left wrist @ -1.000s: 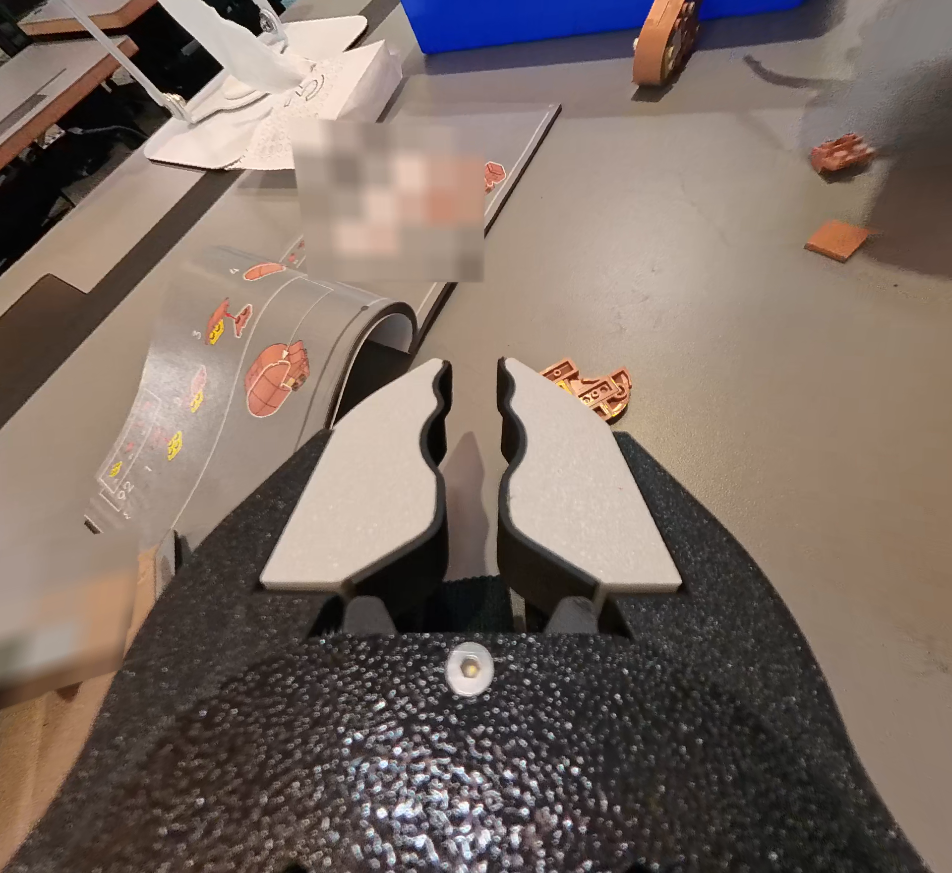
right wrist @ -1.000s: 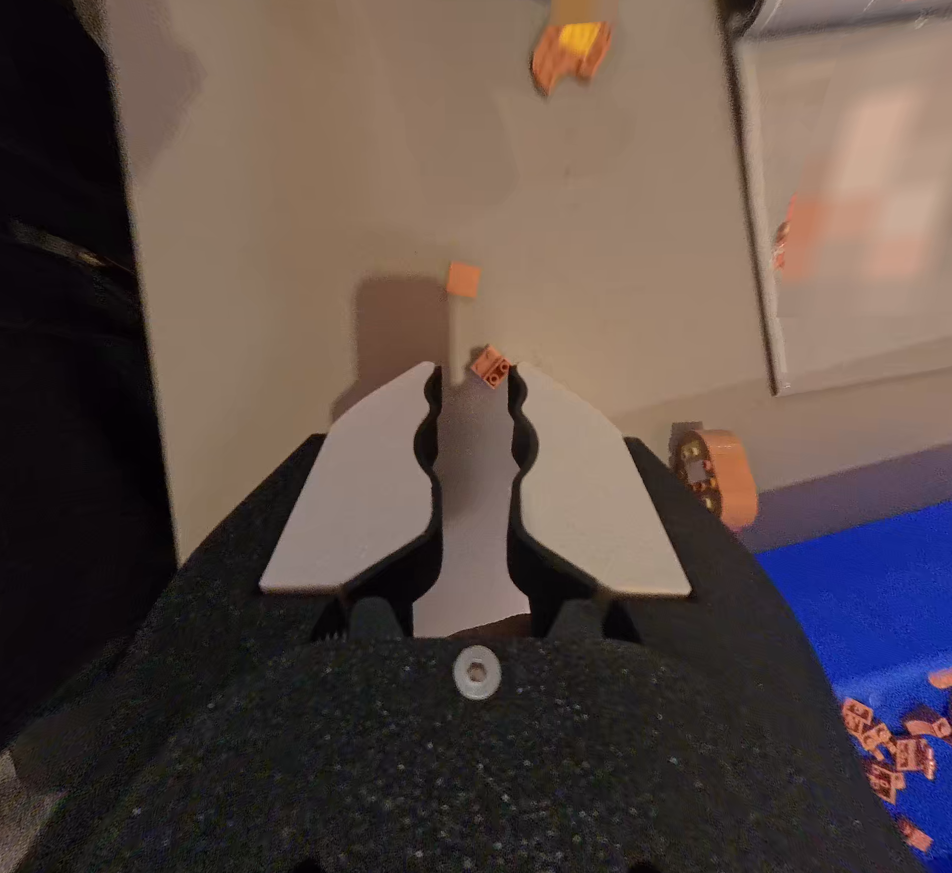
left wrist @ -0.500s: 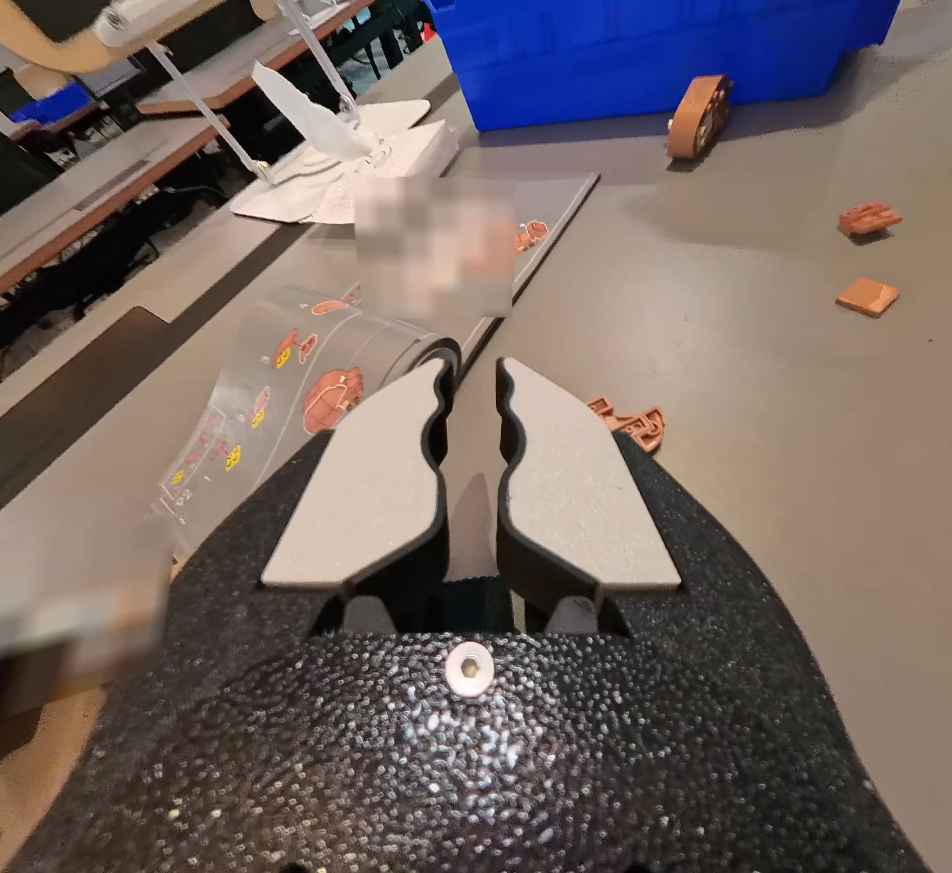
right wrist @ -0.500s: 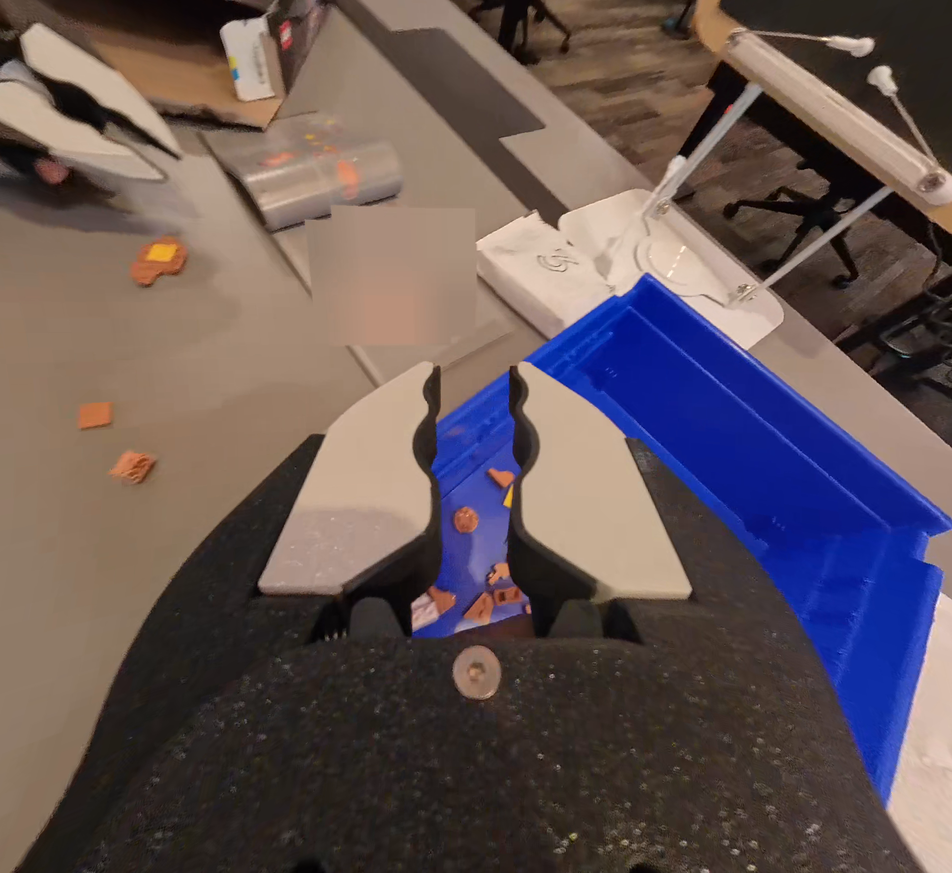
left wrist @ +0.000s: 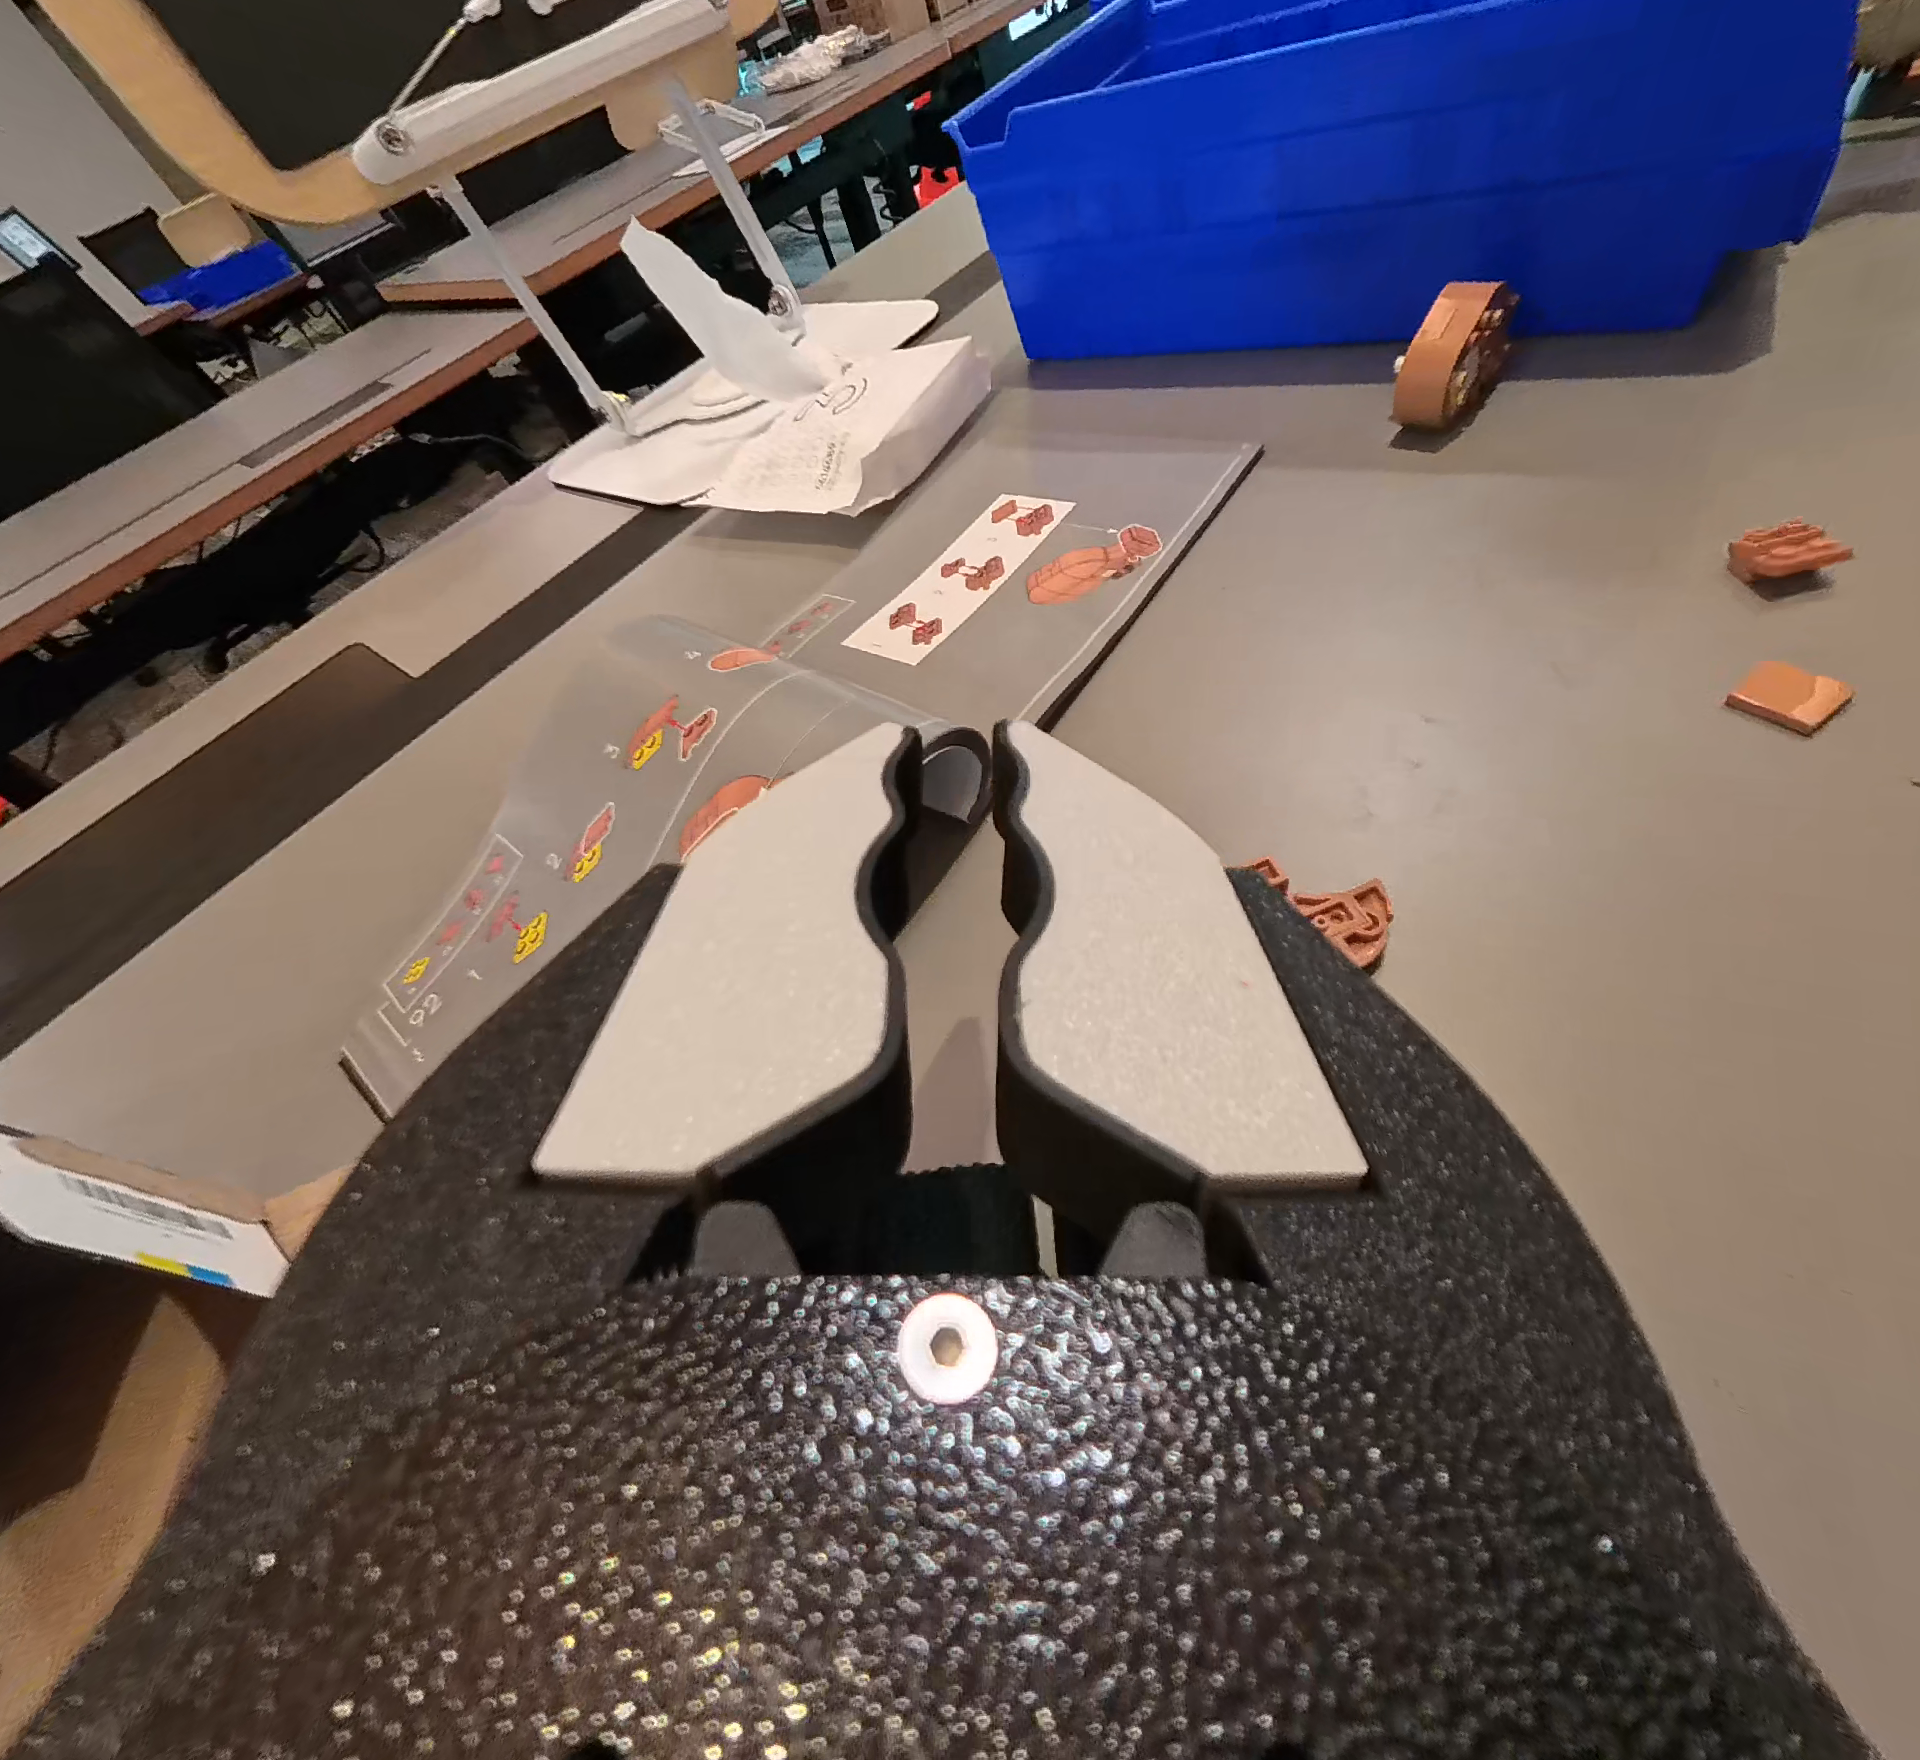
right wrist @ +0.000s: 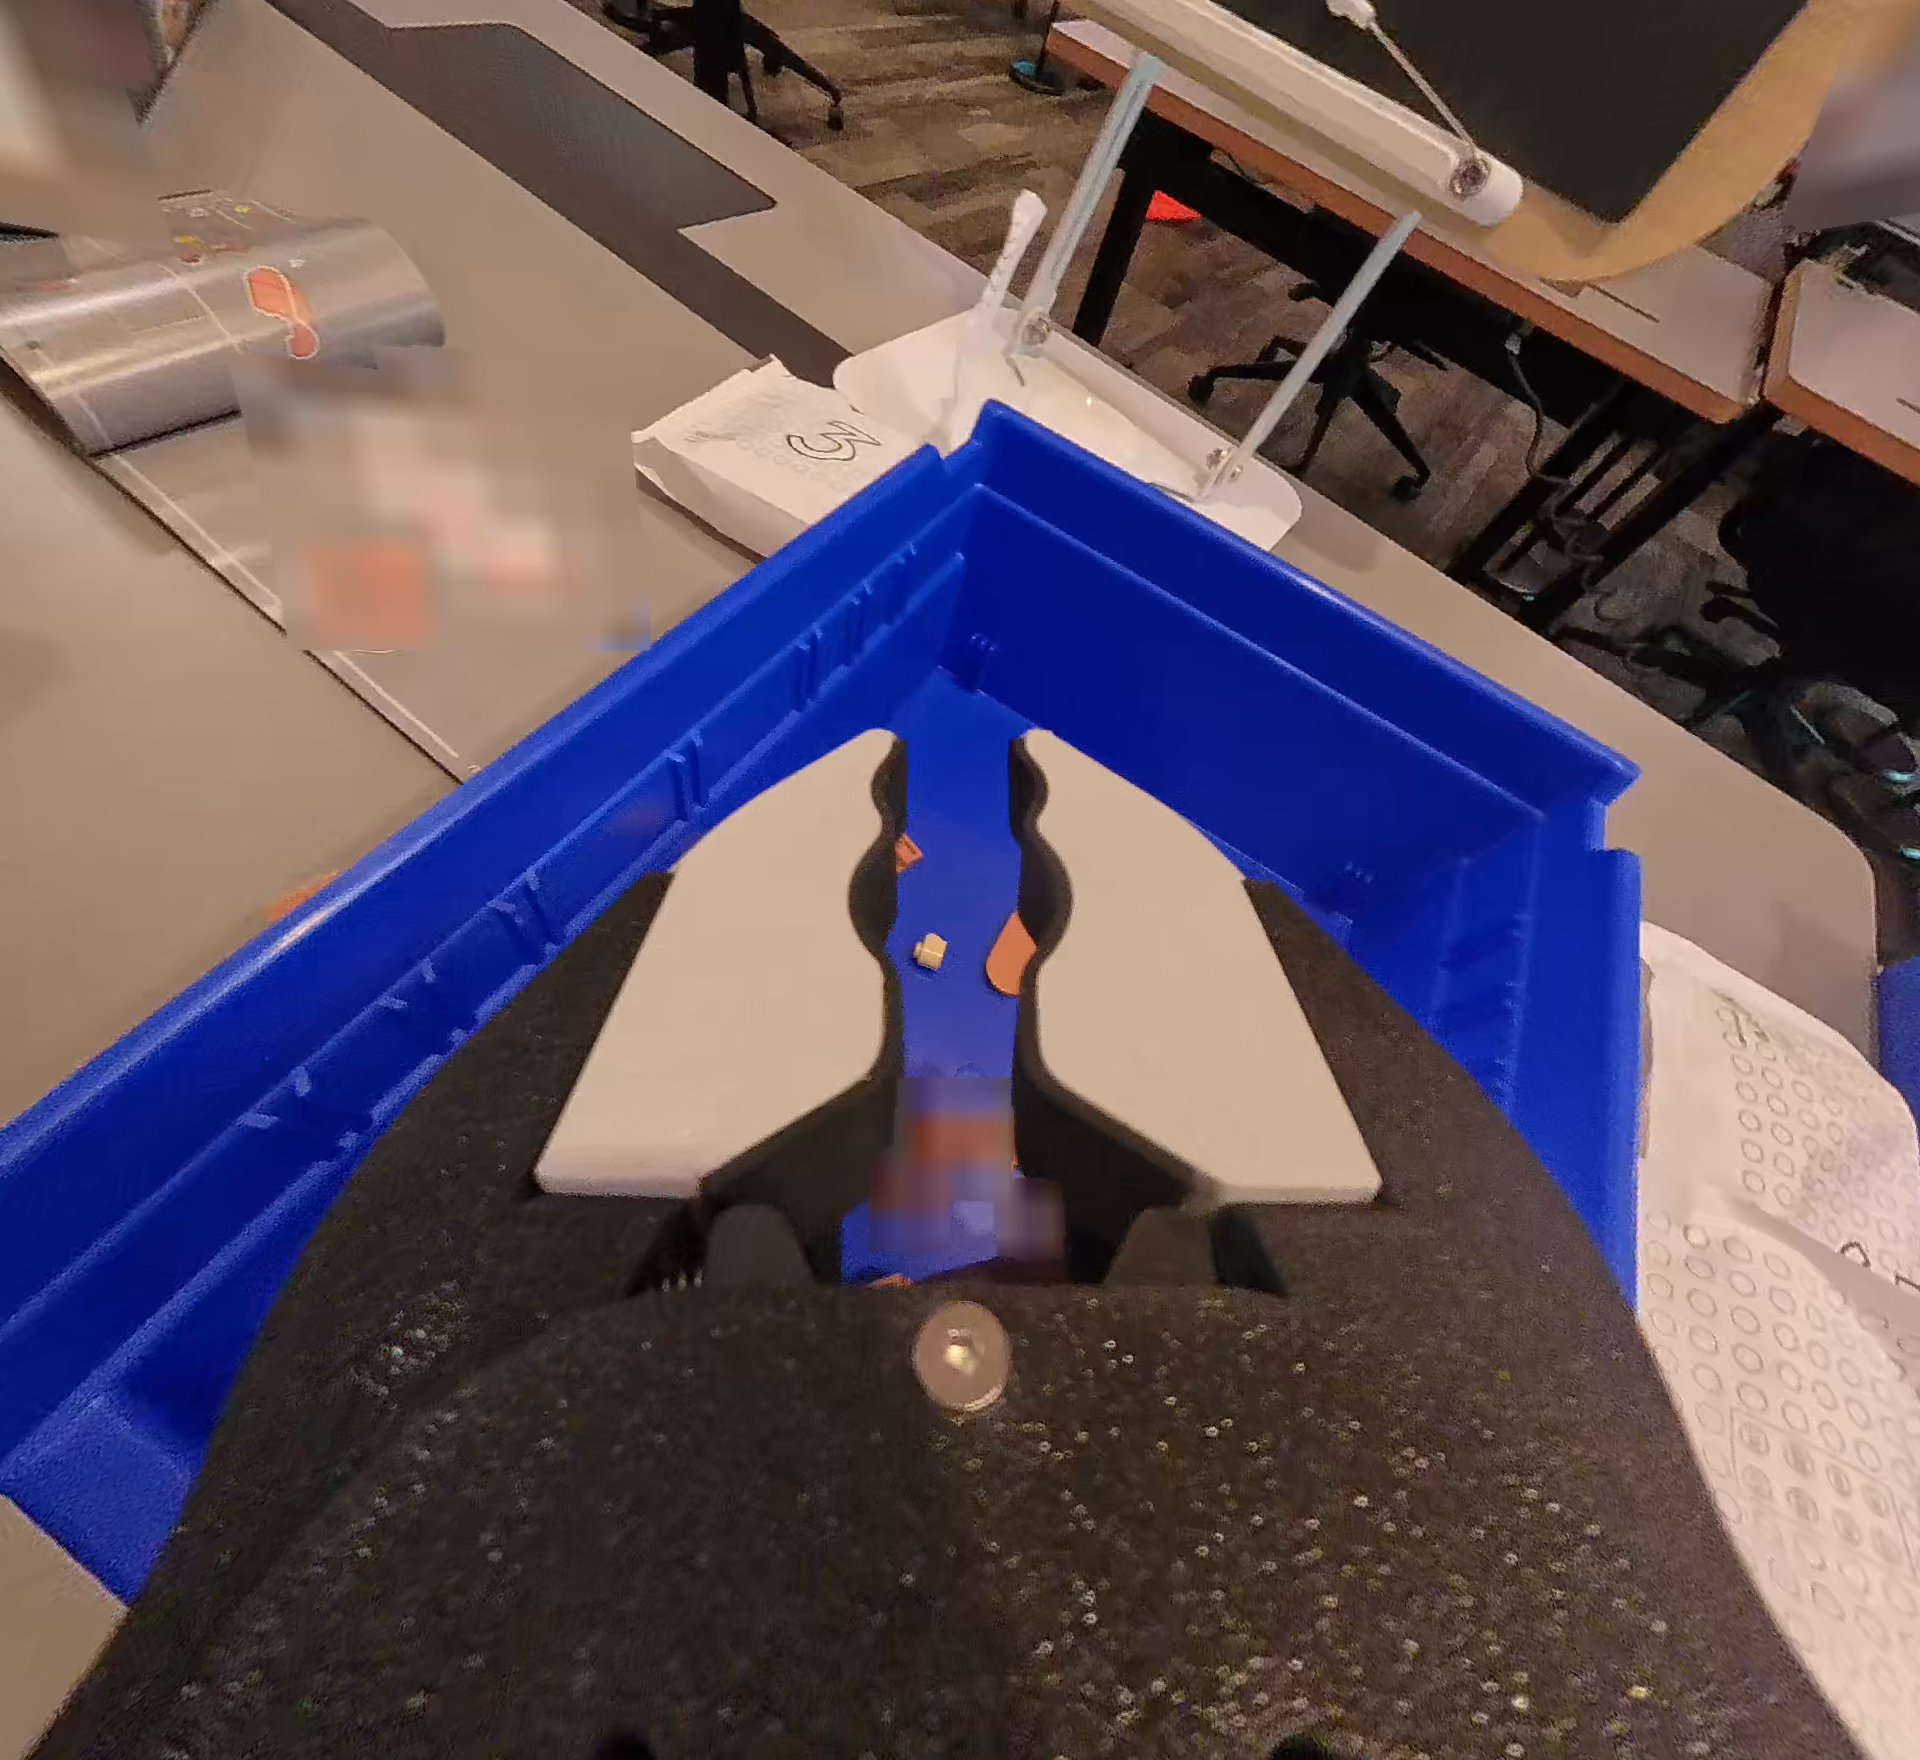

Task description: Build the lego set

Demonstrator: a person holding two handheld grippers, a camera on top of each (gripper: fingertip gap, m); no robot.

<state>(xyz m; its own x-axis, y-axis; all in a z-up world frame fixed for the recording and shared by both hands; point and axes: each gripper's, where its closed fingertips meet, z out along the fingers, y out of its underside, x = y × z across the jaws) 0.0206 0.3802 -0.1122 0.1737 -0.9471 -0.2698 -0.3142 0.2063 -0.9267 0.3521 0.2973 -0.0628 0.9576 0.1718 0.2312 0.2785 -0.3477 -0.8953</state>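
Left gripper [left wrist: 956, 744]: held above the grey tabletop [left wrist: 1455, 879], fingers parted by a narrow gap with nothing between the pads; it is released and holds nothing. Directly ahead of its fingertips lies an open instruction booklet [left wrist: 1039, 567], the near page curling up in an arch just beyond the tips. Whether the tips touch the page cannot be told. Just beside the right finger, on the tabletop, sits a cluster of brown brick pieces [left wrist: 1340, 910], partly hidden by the gripper body.

Further right on the tabletop: a flat brown tile [left wrist: 1789, 694] and a small brown brick assembly [left wrist: 1787, 552], well apart from the gripper. A rounded brown built piece [left wrist: 1449, 354] stands on edge against the front wall of a blue bin [left wrist: 1351, 183]. A white paper bag [left wrist: 852, 432] lies beside the base of a lamp stand [left wrist: 623, 256], behind the booklet.

Right gripper [right wrist: 958, 754]: positioned over the blue bin, fingers apart, pads bare; released, nothing grasped. In the left wrist view its grey fingers show at the top edge above the bin. On the bin floor below, seen through the gap between the fingers: a small tan stud piece [right wrist: 930, 952], an orange-brown curved piece [right wrist: 1006, 952] and an orange piece [right wrist: 906, 850] at the left finger's edge. Perforated white paper [right wrist: 1766, 1295] lies to the right of the bin.
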